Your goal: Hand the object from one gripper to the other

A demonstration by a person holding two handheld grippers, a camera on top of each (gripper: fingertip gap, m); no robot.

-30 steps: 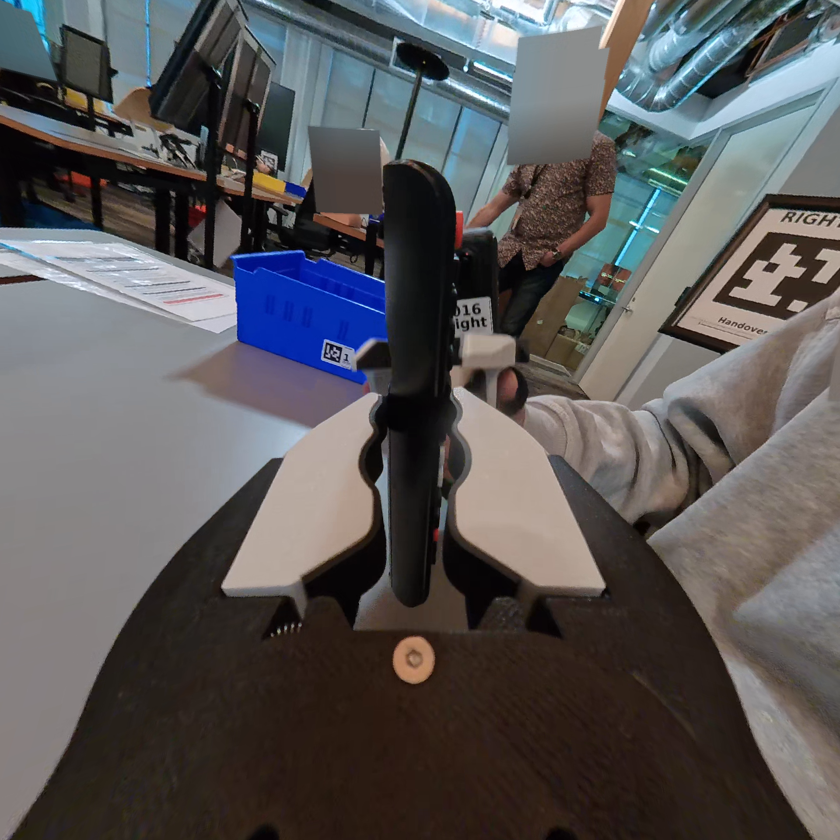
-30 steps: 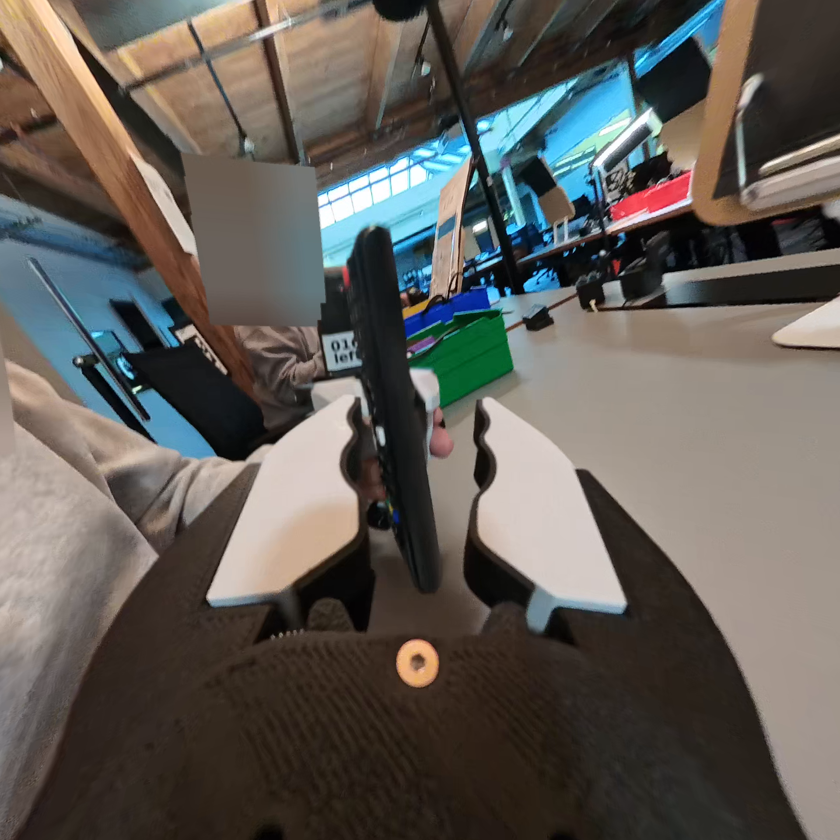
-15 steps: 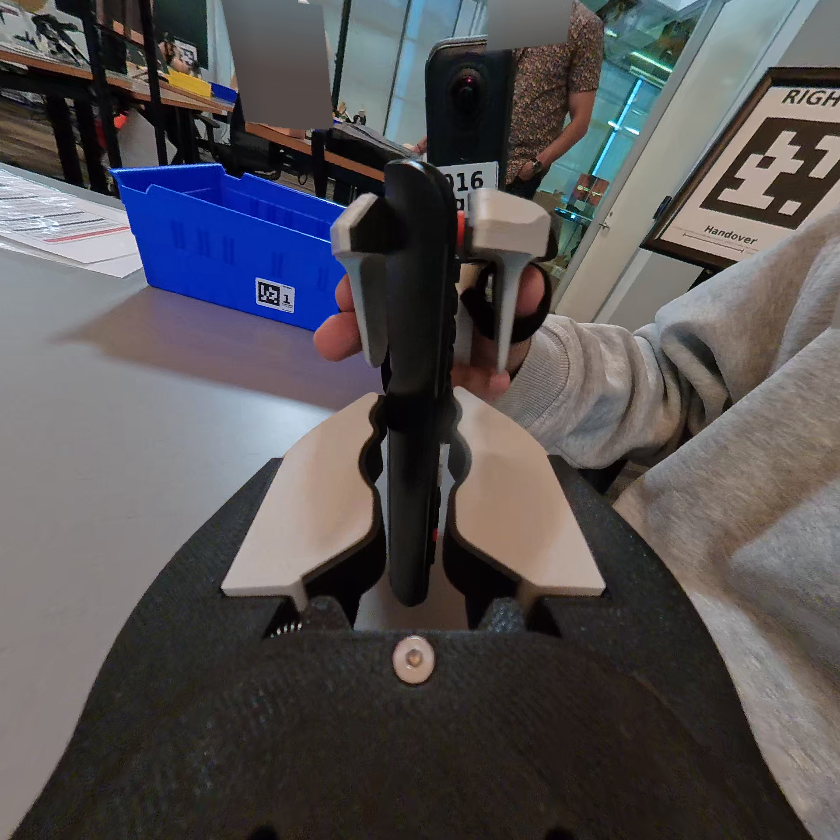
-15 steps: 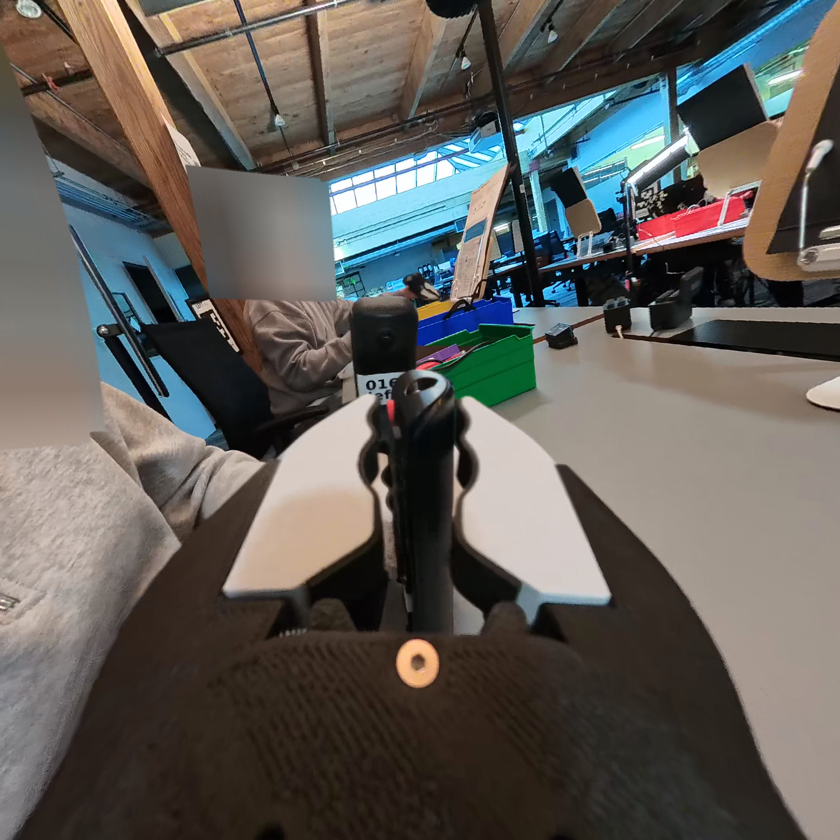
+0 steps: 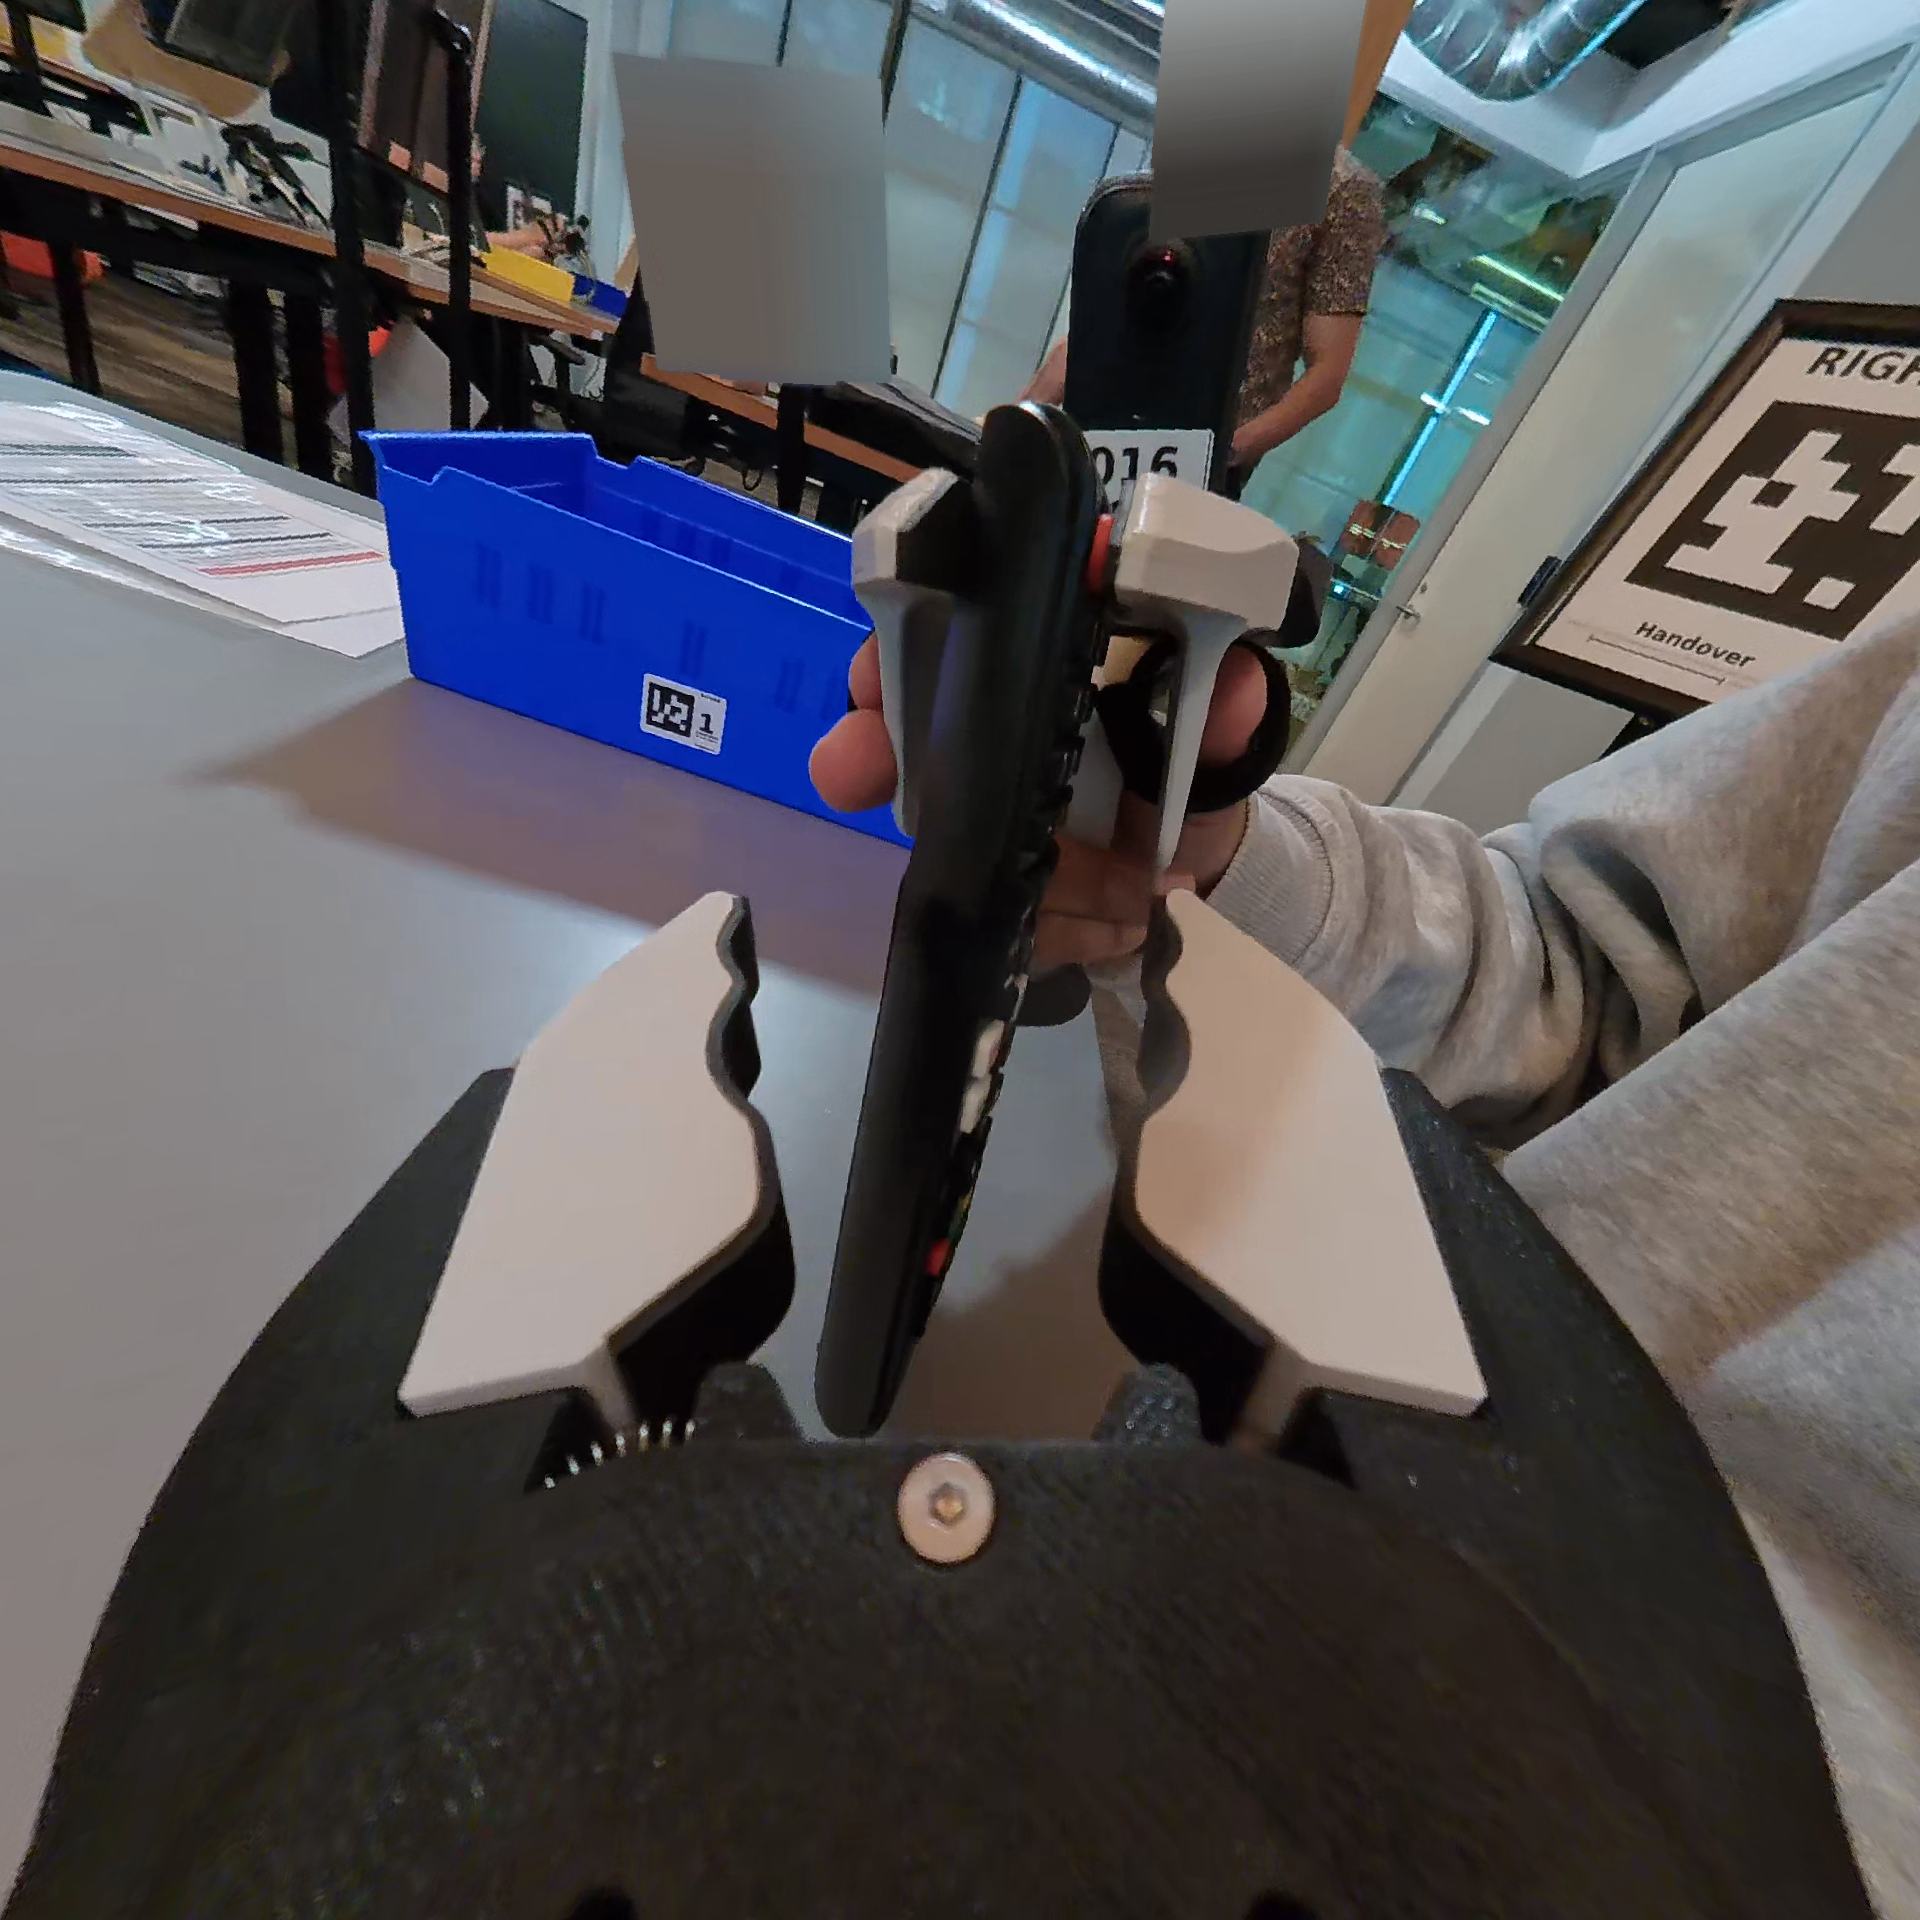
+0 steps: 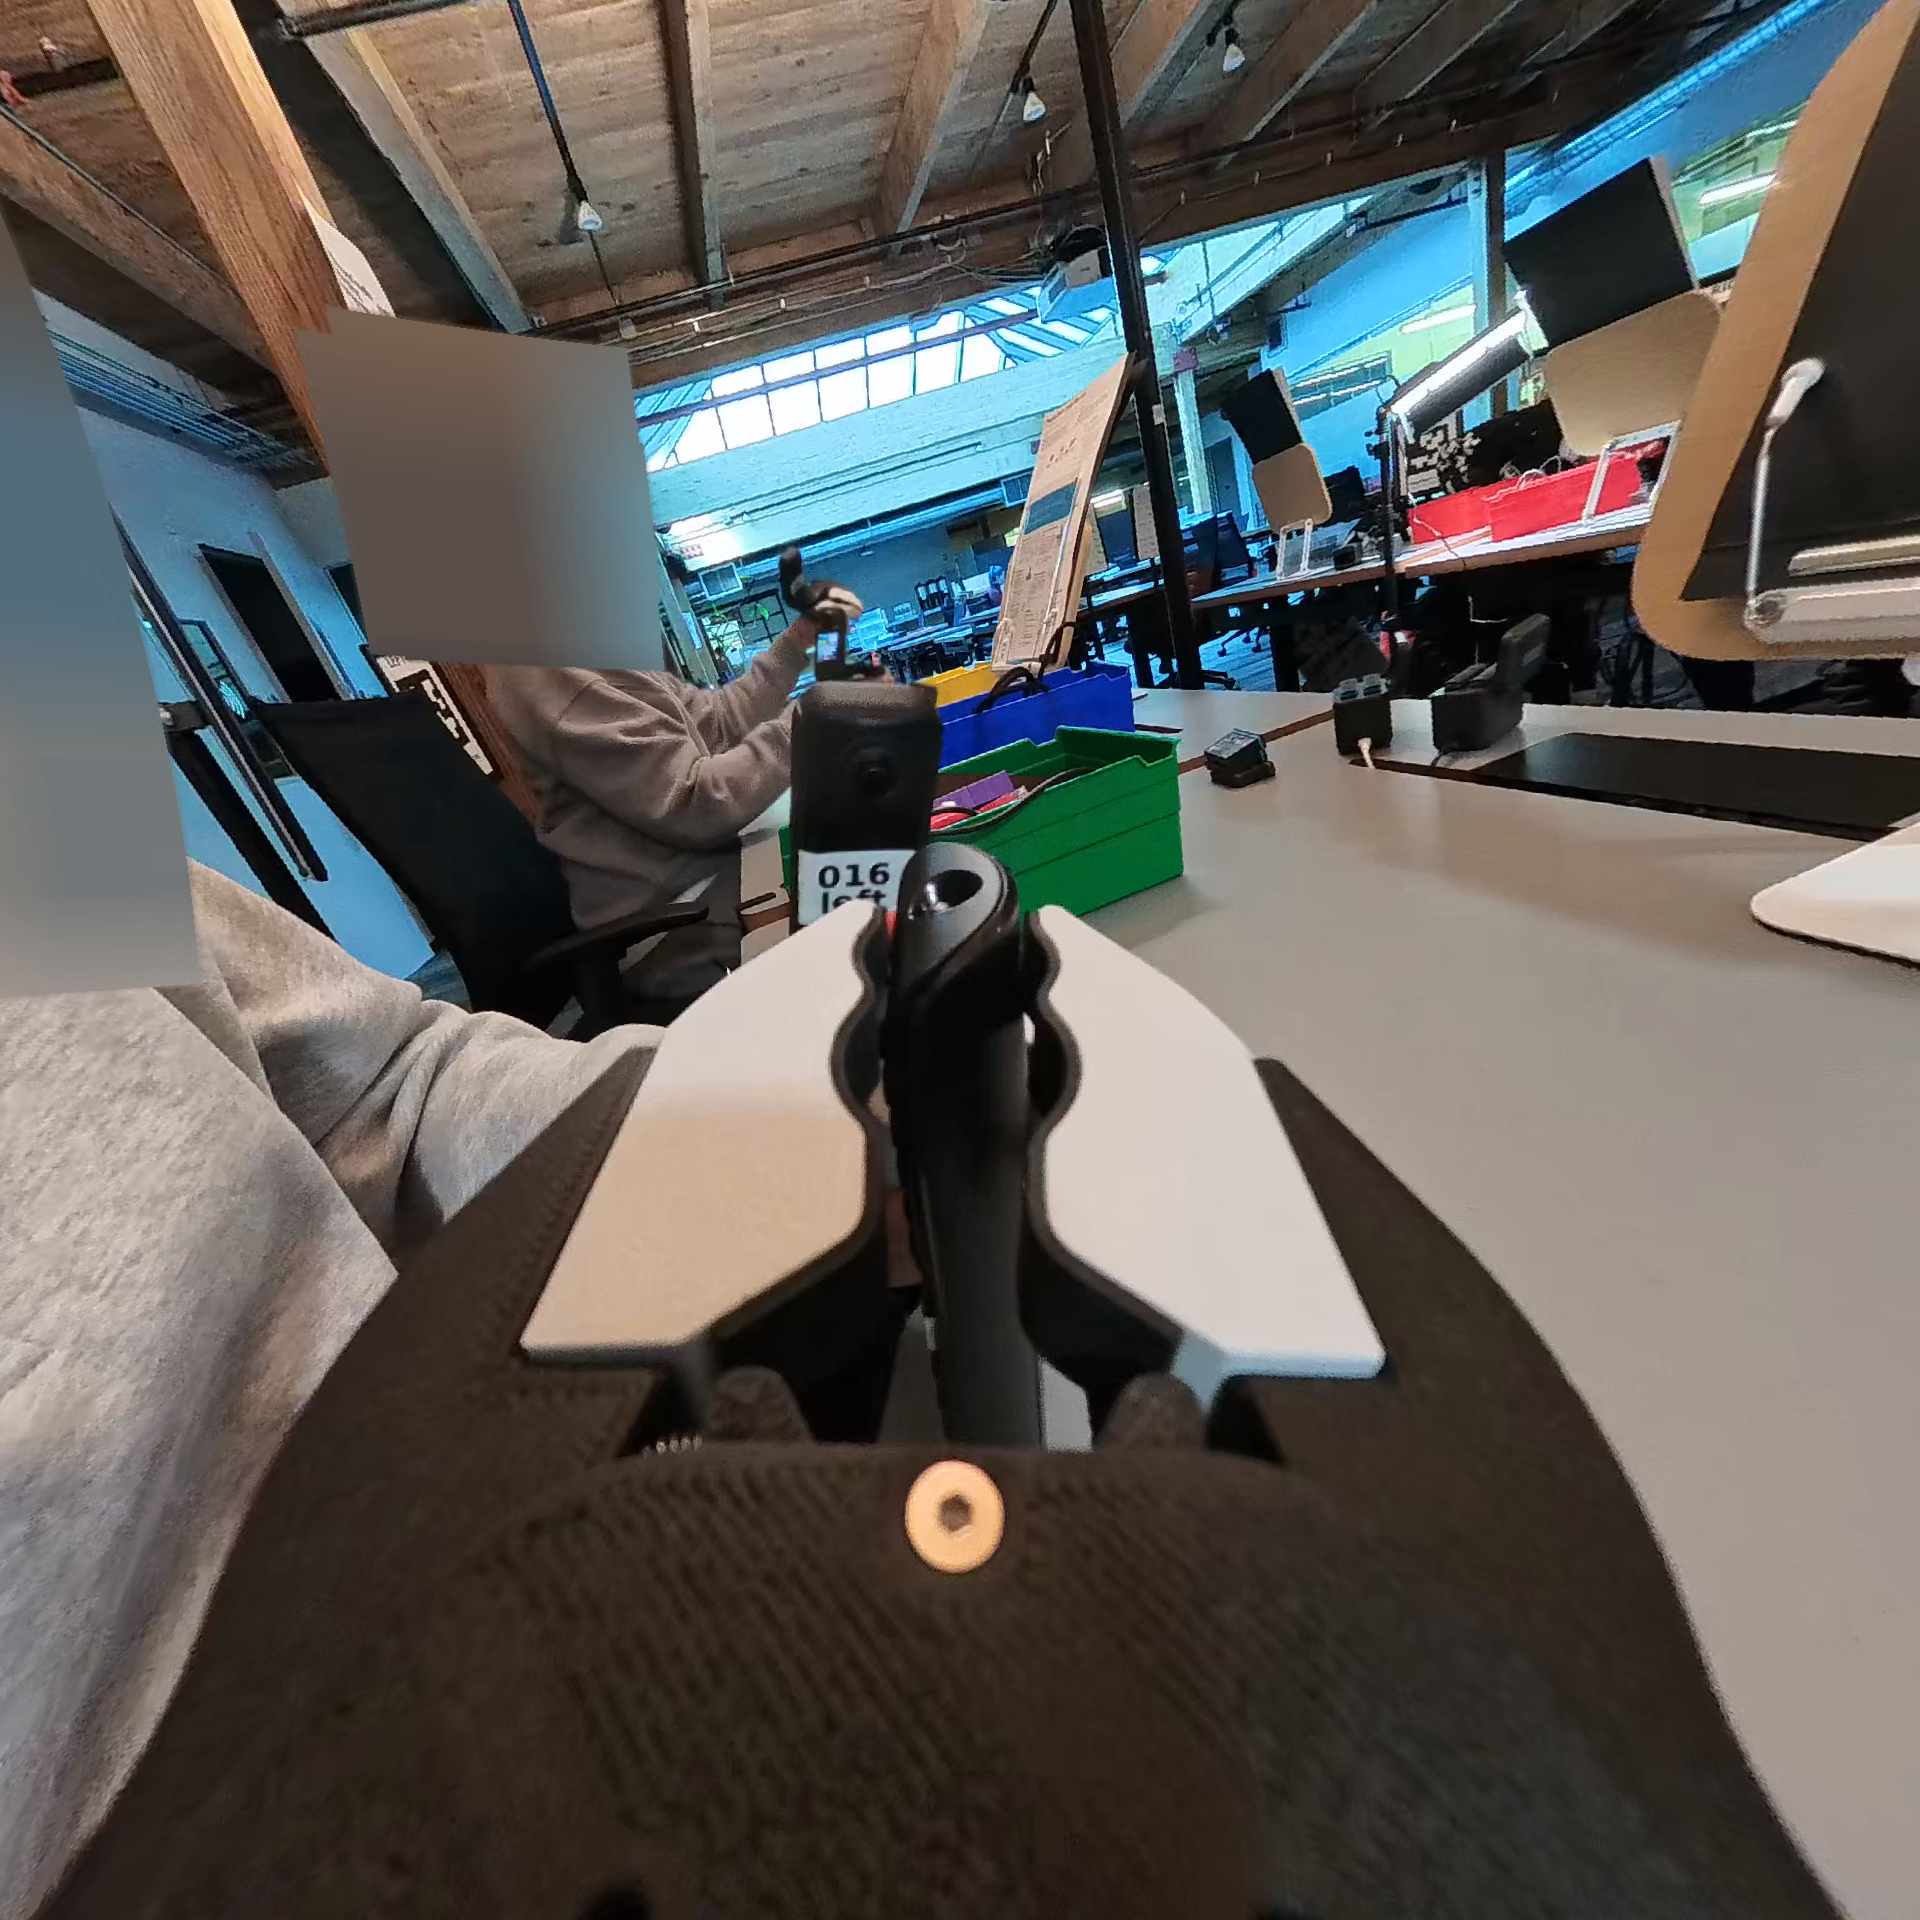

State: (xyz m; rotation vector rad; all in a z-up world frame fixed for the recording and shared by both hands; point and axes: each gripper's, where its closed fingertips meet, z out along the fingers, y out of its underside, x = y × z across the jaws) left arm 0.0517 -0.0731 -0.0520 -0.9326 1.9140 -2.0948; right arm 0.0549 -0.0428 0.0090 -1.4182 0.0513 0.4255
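A black remote control stands on edge between the two grippers, above the grey table. My left gripper is open; its white fingers stand apart on either side of the remote's lower end and do not touch it. My right gripper is shut on the remote. In the left wrist view the right gripper shows farther off, clamped on the remote's upper end, with a hand behind it.
A blue bin stands on the table behind the remote. A green bin and a blue bin stand farther along the table. Papers lie at far left. A framed marker sign stands at right. People are in the background. My hands' fingertips stand some 6 cm from each other.
My left gripper has opened and let go of the remote. My right gripper stays shut on it and now holds it alone; the remote has tilted slightly.
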